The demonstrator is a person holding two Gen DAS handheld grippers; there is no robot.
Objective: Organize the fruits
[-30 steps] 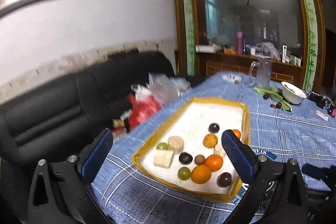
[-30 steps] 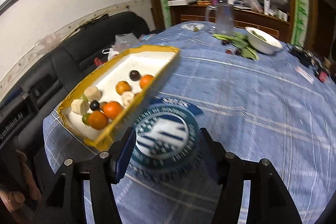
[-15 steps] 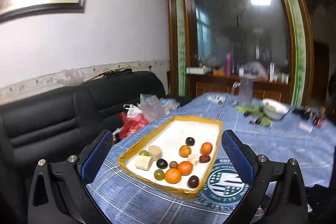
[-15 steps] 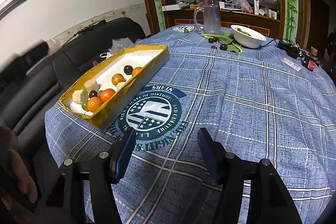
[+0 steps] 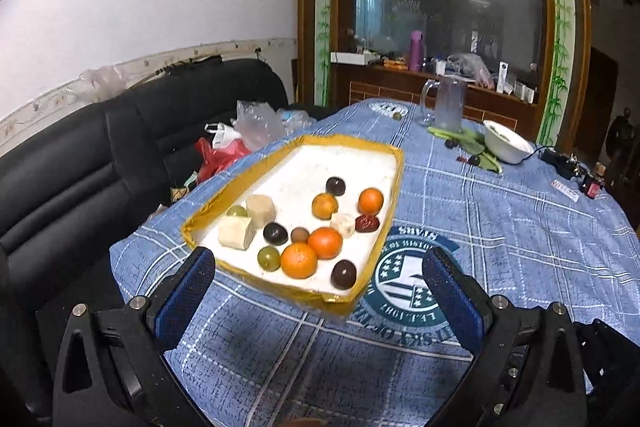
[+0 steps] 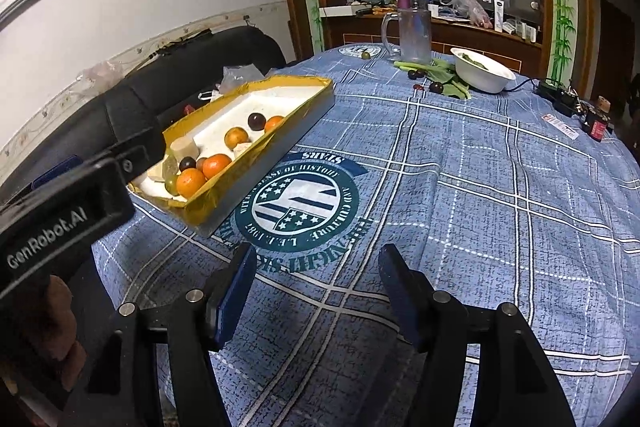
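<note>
**Yellow-rimmed tray of fruit, both tongs empty above the table**

Blue checked cloth covers the table (image 6: 500, 187), and a round teal emblem (image 6: 298, 197) is printed on it just beside the tray (image 5: 394, 187). The tray sits near the table's left edge, next to a black sofa (image 5: 80, 163).

The left wrist view looks down into the tray from its near end, so the whole white floor shows. The right wrist view sees it from the side: the tray's gold-taped wall (image 6: 256, 163) hides part of the fruit. That view alone shows the left gripper's black body crossing the near corner, with part of a hand (image 6: 60, 327) below it. A white bowl (image 6: 480, 71), a glass jug (image 6: 414, 33) and green leaves (image 6: 444, 75) at the far side of the table show in both views.

In the tray lie 4 oranges (image 5: 299, 260) – 2 touching at the near end, 2 further back – along with dark round fruits (image 5: 343, 274), green ones (image 5: 268, 258) and pale cut chunks (image 5: 236, 231).

The left gripper (image 5: 316, 291) stands wide open, nothing between its blue pads, its fingers either side of the tray's near end without touching it. The right gripper (image 6: 316, 291) is partly open over bare cloth – its jaws have just been opening, with nothing between them.
</note>
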